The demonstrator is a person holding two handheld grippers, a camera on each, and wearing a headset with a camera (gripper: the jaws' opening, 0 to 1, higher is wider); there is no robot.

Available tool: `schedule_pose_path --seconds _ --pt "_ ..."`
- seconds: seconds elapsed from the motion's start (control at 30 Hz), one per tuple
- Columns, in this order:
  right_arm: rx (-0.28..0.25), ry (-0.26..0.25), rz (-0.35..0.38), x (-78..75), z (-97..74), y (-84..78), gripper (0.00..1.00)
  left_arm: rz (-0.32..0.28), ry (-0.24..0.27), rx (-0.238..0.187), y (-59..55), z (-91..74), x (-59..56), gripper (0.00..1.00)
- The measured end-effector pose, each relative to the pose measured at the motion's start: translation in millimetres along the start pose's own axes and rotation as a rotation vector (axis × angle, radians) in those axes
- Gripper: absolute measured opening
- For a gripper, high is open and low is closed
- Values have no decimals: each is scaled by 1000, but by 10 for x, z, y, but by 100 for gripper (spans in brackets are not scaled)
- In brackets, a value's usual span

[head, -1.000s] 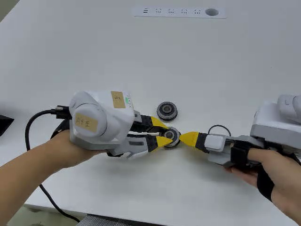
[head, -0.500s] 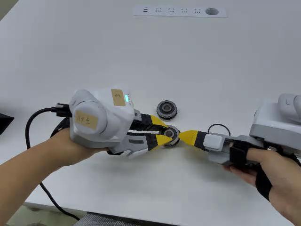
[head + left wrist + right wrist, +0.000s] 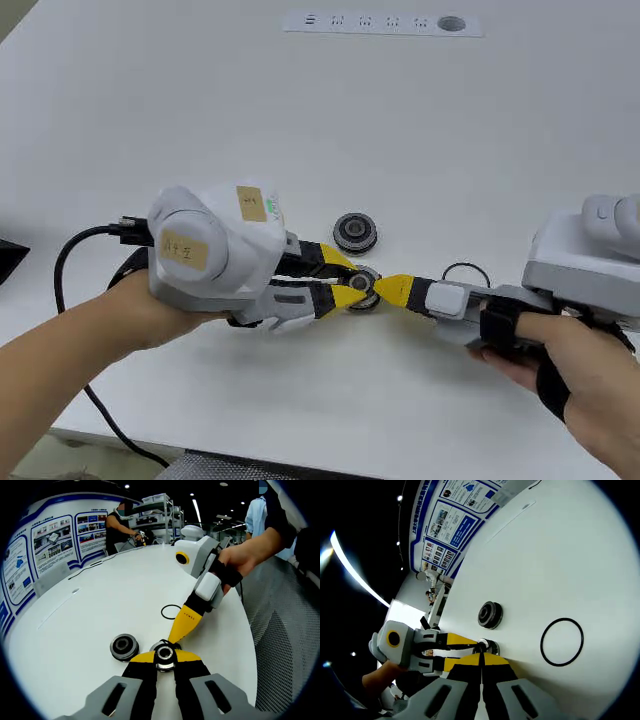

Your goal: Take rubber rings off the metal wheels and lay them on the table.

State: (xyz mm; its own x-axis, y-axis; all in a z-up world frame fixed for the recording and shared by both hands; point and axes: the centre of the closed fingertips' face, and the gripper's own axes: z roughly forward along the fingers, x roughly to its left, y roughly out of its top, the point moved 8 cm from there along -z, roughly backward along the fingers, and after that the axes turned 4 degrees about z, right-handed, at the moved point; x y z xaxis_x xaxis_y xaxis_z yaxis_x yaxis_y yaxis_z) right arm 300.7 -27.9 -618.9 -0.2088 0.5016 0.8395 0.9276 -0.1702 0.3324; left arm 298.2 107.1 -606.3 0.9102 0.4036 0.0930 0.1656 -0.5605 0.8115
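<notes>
Head view, ring-stripping step: we hold one metal wheel in the left gripper, jaws pinching it, right gripper at its rim, jaws pressed together, loose rubber ring near it, second wheel just beyond it; next, we judge, pull its ring off.

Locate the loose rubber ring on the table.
In the head view the loose rubber ring lies on the table, right of centre, behind the right hand-held gripper and right of the wheel in the left hand-held gripper.
</notes>
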Motion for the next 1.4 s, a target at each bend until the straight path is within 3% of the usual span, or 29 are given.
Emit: schedule_pose_path --seconds 0.27,0.6,0.67,0.73,0.8,1.4 --pt "7 -9 -54 31 33 5 0 -2 0 1 -1 -2 6 12" --pt "2 28 -59 82 44 27 0 -2 1 0 -1 -2 3 12" --pt "18 15 -77 90 57 30 0 -2 2 0 0 -1 1 12" --pt "22 49 -67 135 66 19 0 -1 3 0 0 0 1 12" --pt "28 36 -90 158 76 6 0 0 3 0 1 1 1 12" --pt "-25 13 -41 104 -7 66 1 13 17 14 13 4 -1 13"
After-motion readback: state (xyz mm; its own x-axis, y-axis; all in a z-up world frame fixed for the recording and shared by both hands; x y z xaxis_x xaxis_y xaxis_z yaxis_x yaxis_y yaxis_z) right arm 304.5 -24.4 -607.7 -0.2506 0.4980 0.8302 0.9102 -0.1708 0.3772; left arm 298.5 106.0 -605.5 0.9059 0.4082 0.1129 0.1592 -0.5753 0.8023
